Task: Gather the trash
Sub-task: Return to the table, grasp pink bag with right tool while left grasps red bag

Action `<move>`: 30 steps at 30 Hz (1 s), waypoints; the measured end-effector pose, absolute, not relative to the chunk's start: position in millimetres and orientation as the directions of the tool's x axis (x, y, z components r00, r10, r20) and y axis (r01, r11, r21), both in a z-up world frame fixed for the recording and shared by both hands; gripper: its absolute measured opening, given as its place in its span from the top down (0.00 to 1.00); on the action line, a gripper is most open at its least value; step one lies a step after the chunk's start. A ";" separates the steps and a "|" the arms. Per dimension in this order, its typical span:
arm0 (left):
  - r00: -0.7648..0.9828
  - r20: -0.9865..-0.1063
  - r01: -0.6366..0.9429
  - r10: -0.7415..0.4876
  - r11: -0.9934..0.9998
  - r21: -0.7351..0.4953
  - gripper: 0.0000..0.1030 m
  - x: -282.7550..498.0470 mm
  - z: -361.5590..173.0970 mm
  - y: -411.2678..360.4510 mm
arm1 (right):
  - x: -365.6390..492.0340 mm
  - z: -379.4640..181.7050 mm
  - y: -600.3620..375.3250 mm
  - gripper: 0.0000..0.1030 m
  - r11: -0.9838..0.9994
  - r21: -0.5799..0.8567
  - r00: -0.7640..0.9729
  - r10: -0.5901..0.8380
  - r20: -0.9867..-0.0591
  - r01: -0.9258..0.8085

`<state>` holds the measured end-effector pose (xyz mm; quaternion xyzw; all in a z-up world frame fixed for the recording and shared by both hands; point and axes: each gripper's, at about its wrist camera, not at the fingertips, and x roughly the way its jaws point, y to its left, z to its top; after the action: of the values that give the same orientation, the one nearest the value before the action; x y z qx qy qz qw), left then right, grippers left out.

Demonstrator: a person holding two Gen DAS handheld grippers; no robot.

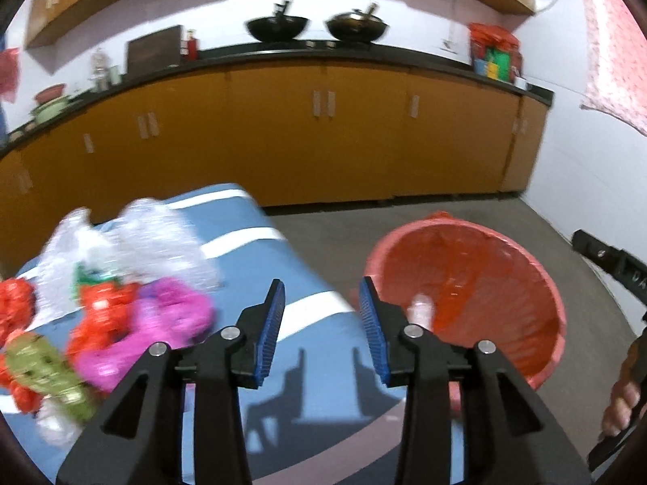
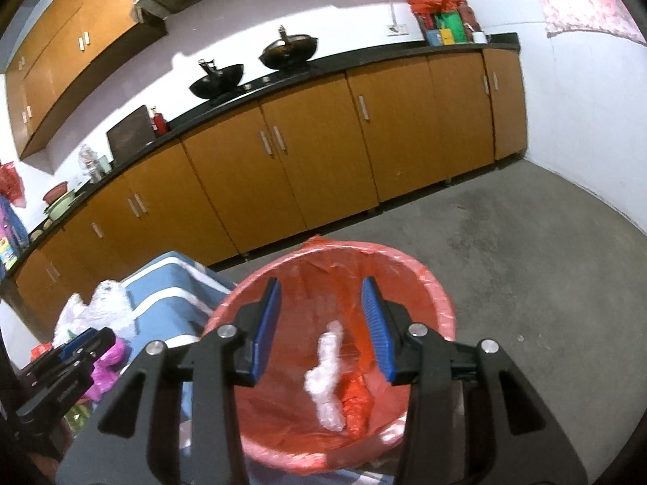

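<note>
While both grippers stand partly open with nothing between the pads, the left gripper [image 1: 321, 323] hangs over the striped blue cloth [image 1: 259, 250] and the right gripper [image 2: 321, 323] over one red-lined bin [image 2: 428, 283]. Two items lie in the bin: one crumpled clear plastic piece [image 2: 325, 376] and one red scrap [image 2: 356, 404]. Pink [image 1: 170, 315], red [image 1: 105, 303], green [image 1: 44, 372] and clear [image 1: 157, 238] wrappers are piled, blurred, on the cloth.

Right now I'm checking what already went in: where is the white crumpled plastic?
In the right wrist view the white crumpled plastic lies inside the red-lined bin, at its bottom beside a red scrap, below the open right tongs.
</note>
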<state>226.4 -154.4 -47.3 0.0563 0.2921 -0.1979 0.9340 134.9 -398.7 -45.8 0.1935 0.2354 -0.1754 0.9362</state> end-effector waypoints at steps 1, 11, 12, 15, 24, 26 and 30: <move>0.765 -0.561 0.384 -0.318 0.923 -0.001 0.60 223.8 -46.1 -143.8 | 134.5 -43.7 -393.0 0.59 0.871 0.281 0.834 -0.224 -0.504 0.404; 0.883 -0.467 0.101 -0.052 0.992 0.080 0.49 189.1 -29.8 -10.8 | 158.8 -32.7 -309.3 0.59 0.940 0.276 0.866 -0.038 -0.499 0.200; 0.887 -0.462 0.067 -0.019 0.994 0.087 0.49 186.6 -30.0 3.5 | 161.7 -32.6 -299.8 0.59 0.945 0.272 0.864 -0.023 -0.502 0.183; 0.888 -0.457 -0.011 0.055 0.995 0.098 0.46 182.9 -33.4 35.9 | 174.1 -32.5 -269.6 0.59 0.957 0.260 0.857 0.027 -0.514 0.126; 0.849 -0.491 -0.195 0.193 0.980 0.047 0.38 184.1 -54.9 116.2 | 207.2 -44.4 -191.3 0.56 0.973 0.232 0.825 0.121 -0.553 0.014; 0.844 -0.494 -0.218 0.210 0.975 0.043 0.35 187.3 -58.3 127.7 | 213.9 -48.0 -177.2 0.56 0.974 0.225 0.816 0.128 -0.564 0.002; 0.838 -0.496 -0.240 0.227 0.970 0.039 0.31 189.0 -66.0 146.0 | 235.3 -58.5 -151.6 0.53 0.978 0.207 0.796 0.142 -0.588 -0.022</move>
<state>189.0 146.0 -66.0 -0.0122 0.2573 0.1217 0.9586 235.3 -151.6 -58.5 0.0952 0.3163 0.0434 0.9429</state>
